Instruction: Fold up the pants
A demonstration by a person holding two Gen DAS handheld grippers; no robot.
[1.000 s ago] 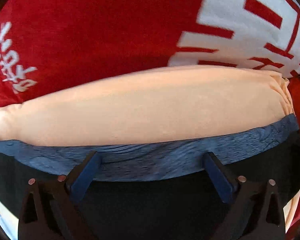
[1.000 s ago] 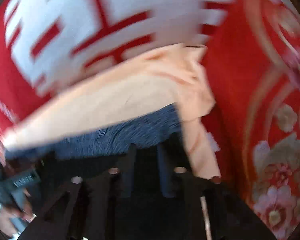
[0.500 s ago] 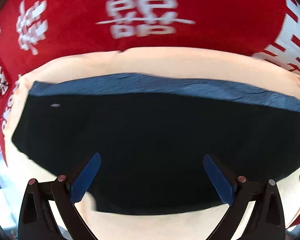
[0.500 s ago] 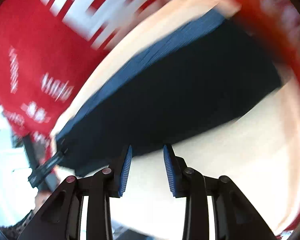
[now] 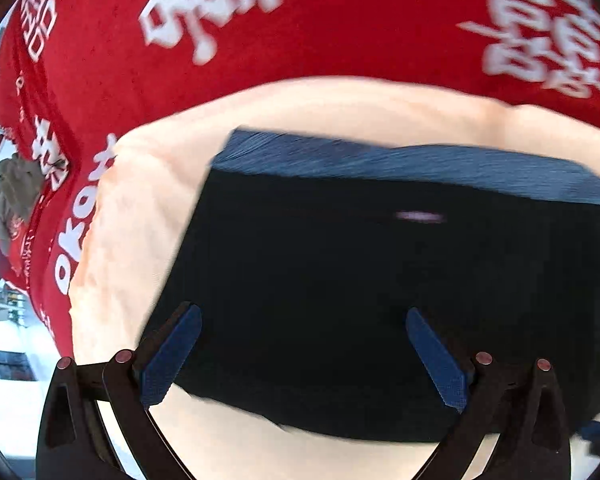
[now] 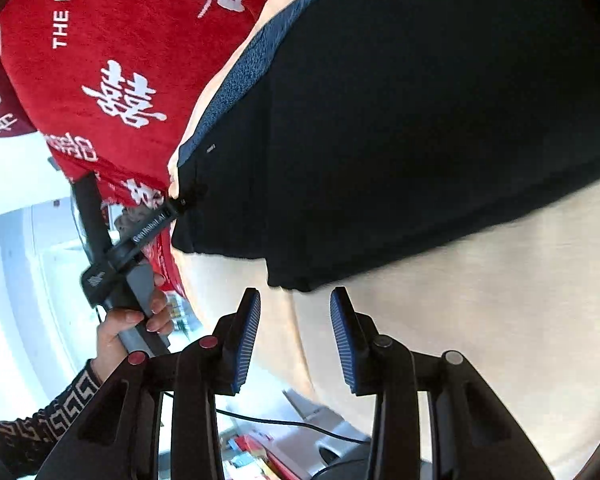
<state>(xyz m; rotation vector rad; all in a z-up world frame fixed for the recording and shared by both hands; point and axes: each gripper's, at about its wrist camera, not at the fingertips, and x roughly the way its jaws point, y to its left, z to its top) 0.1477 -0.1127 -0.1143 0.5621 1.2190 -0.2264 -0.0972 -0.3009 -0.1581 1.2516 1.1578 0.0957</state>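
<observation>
In the left wrist view, the left tongs (image 5: pixel 300 356) were seen spread wide with nothing between the blue pads (image 5: pixel 172 356). The pants (image 5: pixel 380 280), black with a heathered blue waistband (image 5: pixel 420 168), lay flat directly ahead of and under the tongs, on a peach cloth (image 5: pixel 132 216). Beyond that, a red blanket (image 5: pixel 340 40) printed with white Chinese characters was spread; the characters were too blurred to be read with certainty, and only the fragment "OKO" (image 5: pixel 76 240) could be made out to the left of the tongs.

In the right wrist view, the right tongs (image 6: pixel 296 340) were seen partly open and empty, with the lower hem of the pants (image 6: pixel 380 140) just ahead of the tips. Up and to the left, the left tongs (image 6: pixel 184 200) were seen touching the pants' corner; whether fabric was pinched there could not be told. On that tool a label appearing to read "GenRobot.AI" (image 6: pixel 148 228) was legible, and "THE BIG" (image 6: pixel 62 4) was printed on the blanket.

It was judged that the peach cloth could be caught together with the hem, as both lay flush, and that a one-sided lift would skew the fold.
</observation>
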